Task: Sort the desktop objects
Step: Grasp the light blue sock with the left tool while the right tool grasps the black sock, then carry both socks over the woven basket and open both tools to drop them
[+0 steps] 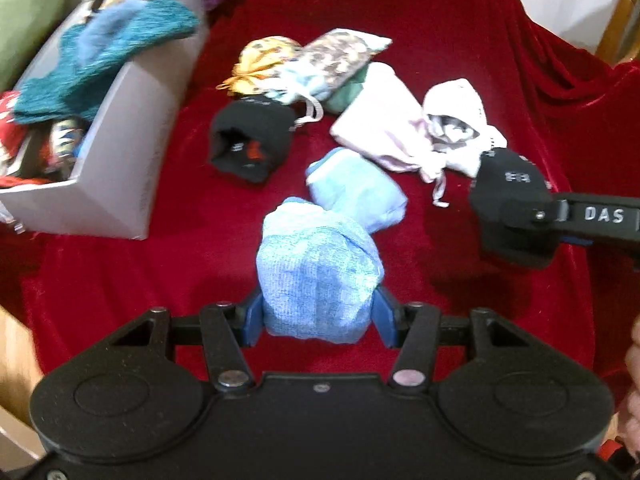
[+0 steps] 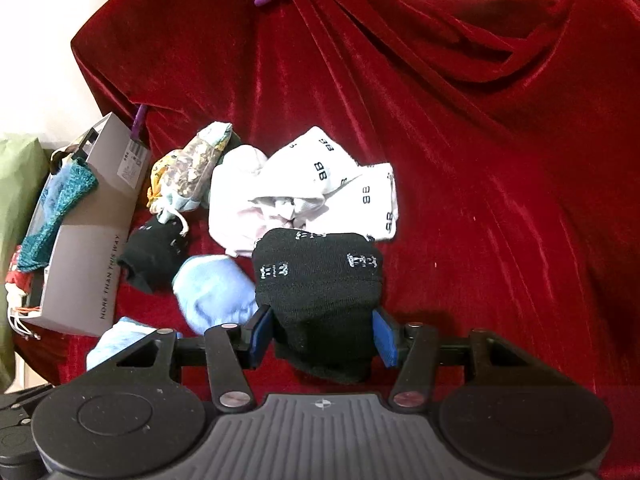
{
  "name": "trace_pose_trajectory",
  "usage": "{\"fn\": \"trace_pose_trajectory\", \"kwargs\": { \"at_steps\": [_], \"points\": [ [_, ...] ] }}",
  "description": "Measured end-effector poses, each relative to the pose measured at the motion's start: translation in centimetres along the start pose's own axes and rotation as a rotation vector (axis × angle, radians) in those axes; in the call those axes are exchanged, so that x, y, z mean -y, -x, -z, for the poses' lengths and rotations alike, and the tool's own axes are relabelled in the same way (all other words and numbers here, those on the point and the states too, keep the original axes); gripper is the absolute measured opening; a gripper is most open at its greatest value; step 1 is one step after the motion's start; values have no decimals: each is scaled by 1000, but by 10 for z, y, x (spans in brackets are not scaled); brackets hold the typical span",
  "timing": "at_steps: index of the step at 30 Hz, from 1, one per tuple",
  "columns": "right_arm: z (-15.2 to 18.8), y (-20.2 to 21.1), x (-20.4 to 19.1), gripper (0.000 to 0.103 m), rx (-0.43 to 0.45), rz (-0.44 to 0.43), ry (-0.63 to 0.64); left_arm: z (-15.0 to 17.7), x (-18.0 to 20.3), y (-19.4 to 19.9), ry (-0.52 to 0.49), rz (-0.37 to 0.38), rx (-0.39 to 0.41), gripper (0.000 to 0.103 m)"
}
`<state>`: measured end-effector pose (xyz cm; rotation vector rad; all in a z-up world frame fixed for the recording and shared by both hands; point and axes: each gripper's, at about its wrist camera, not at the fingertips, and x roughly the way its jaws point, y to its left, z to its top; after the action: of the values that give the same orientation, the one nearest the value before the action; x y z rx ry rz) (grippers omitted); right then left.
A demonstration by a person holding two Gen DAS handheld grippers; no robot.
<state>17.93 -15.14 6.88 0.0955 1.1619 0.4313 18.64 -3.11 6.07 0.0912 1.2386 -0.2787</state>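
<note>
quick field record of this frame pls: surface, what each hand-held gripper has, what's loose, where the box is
surface: red velvet cloth
left hand-held gripper: shut on blue sock bundle
right hand-held gripper: shut on black sock bundle
loose on cloth: second black sock bundle, pale blue bundle, pink pouch, white socks, patterned pouches
box: grey cardboard box, left of the pile, teal knit item on top

Glossy red velvet cloth, matt grey cardboard box, knitted socks
</note>
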Motion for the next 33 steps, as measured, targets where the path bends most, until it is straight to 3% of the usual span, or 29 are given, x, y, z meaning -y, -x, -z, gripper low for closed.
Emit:
{"fn": "trace_pose_trajectory", "kwargs": {
  "at_steps": [14,31,33],
  "points": [
    [45,44,-26,53,-106,15,-4,59,-34,43,9,-17,-56,53],
    [156,97,-31,53,-59,-24,134,148,-32,56,-55,-15,-74,53],
    [169,100,-27,47,-57,-24,136,156,-31,52,-60,-8,-96,53]
  ]
}}
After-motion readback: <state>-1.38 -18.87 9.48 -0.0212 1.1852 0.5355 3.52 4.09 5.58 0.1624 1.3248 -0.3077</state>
